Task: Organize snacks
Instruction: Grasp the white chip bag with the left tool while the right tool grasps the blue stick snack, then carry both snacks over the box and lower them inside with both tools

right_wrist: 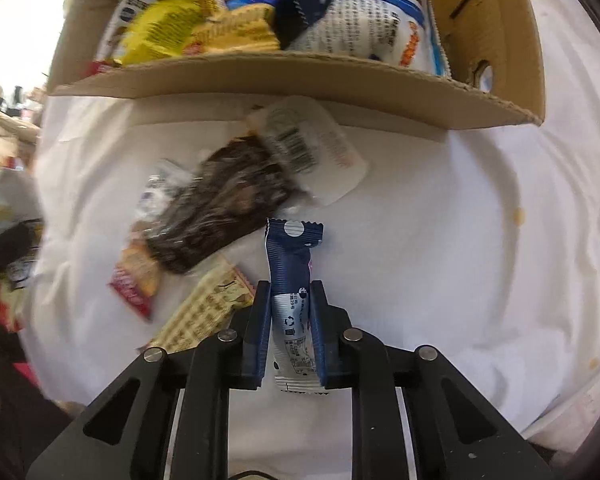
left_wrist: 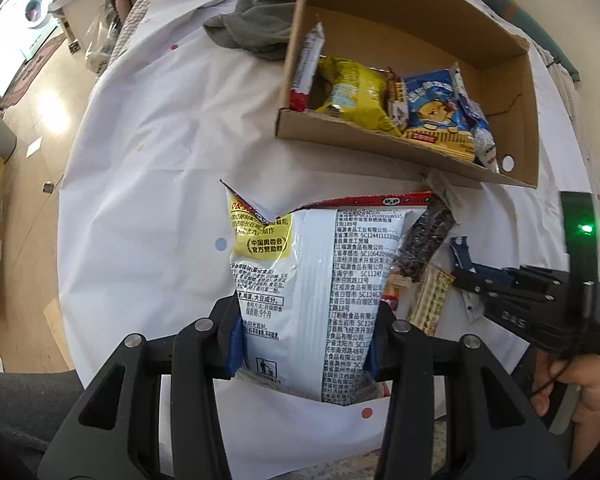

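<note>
My left gripper (left_wrist: pixel 304 328) is shut on a large white snack bag (left_wrist: pixel 320 280) with a yellow label, held over the white cloth. My right gripper (right_wrist: pixel 290 312) is shut on a slim blue and silver snack packet (right_wrist: pixel 292 268); from the left wrist view the right gripper (left_wrist: pixel 466 276) sits at the right, a hand behind it. A cardboard box (left_wrist: pixel 380 144) (right_wrist: pixel 284 76) beyond holds several snacks, among them a yellow bag (left_wrist: pixel 356 92) and a blue packet (left_wrist: pixel 436 108). Loose on the cloth lie a dark clear-wrapped snack (right_wrist: pixel 220 208), a white barcode packet (right_wrist: pixel 312 148) and a beige wafer pack (right_wrist: pixel 204 312).
A grey cloth (left_wrist: pixel 260 28) lies left of the box. The white tablecloth (left_wrist: pixel 148 160) (right_wrist: pixel 460 240) covers the table, whose left edge drops to a wooden floor (left_wrist: pixel 24 184). A washing machine (left_wrist: pixel 32 12) stands far off at the upper left.
</note>
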Available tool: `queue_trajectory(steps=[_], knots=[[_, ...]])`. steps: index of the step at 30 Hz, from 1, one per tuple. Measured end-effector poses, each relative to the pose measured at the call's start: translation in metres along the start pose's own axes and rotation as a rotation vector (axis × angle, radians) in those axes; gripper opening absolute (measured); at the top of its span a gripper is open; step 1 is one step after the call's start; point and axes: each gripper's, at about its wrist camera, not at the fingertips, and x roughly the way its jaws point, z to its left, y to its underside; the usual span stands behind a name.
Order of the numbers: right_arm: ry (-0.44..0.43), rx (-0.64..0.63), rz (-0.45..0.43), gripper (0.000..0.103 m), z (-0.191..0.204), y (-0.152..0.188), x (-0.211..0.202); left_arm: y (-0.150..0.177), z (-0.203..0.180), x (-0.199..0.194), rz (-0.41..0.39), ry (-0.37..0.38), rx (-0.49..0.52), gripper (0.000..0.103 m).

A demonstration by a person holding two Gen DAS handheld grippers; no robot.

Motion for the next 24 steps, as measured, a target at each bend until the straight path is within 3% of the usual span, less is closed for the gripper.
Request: queue_trajectory(steps=[7,13,18,24], knots=[[-0.081,0.022,-0.110,0.019,0.006,0.006,-0.039,0.000,0.010,0.000,-0.026,-0.033,-0.037,0.041],[-0.169,0.030,-0.267,0.019,0.002,0.004,-0.078,-0.004,0.014,-0.010,-0.109,-0.067,-0.062,0.041],[-0.298,0.038,-0.430,0.019,0.010,0.002,-0.107,-0.014,0.014,-0.038,-0.184,-0.077,-0.076,0.041],[-0.338,0.101,-0.554,0.019,-0.001,-0.011,-0.132,-0.047,0.000,-0.074,-0.282,-0.082,-0.037,0.041]])
